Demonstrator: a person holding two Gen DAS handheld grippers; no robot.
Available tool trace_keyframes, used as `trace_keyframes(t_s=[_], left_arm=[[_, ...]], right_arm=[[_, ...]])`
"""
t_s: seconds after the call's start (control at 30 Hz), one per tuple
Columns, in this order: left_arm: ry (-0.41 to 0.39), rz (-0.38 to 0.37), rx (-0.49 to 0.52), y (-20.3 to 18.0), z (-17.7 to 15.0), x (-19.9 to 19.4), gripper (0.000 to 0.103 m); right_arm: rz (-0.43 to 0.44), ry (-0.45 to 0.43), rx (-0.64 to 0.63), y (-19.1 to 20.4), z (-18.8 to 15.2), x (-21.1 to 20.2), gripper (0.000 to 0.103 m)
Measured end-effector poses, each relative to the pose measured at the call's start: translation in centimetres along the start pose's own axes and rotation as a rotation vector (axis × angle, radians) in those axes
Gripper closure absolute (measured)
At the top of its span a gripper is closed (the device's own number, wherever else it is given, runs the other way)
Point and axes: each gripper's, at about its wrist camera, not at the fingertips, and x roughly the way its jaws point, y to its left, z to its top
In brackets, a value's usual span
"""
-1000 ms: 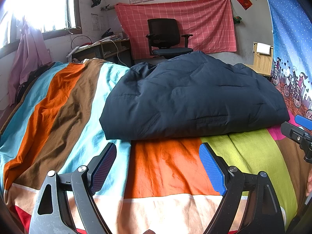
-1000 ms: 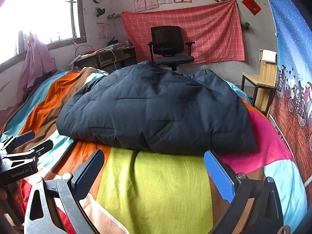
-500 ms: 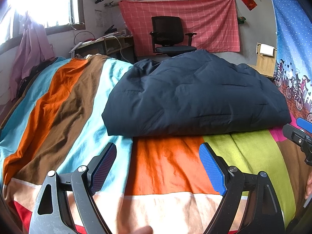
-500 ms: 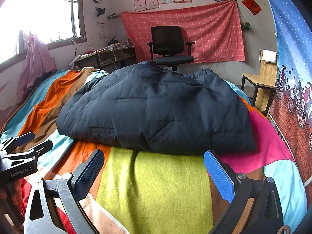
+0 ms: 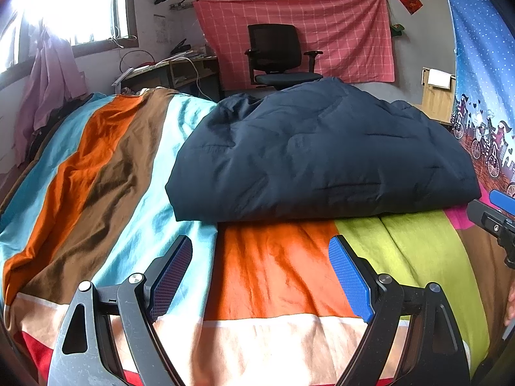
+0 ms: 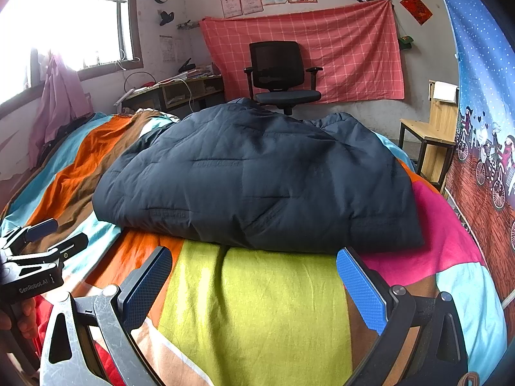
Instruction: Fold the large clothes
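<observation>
Nothing has moved: my left tool (image 5: 260, 276) and right tool (image 6: 254, 286) hang released just short of the folded jacket's (image 5: 318, 157) crosswise near edge.

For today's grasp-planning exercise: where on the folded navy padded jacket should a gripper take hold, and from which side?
Grip the navy padded jacket at a near corner of its rolled front edge, coming in low from the near side. That edge faces both open grippers, left and right, and looks thick, probably several layers.

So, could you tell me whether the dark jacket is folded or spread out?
Folded: the dark jacket lies as a compact doubled bundle on the striped bedspread.
</observation>
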Motion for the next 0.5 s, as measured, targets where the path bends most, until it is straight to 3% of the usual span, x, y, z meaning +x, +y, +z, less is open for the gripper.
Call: trace_keyframes(t_s=[0.5], left_arm=[[0.015, 0.005, -0.002, -0.11, 0.01, 0.3, 0.02]], right_arm=[[0.0, 0.011, 0.003, 0.08, -0.48, 0.24, 0.0]])
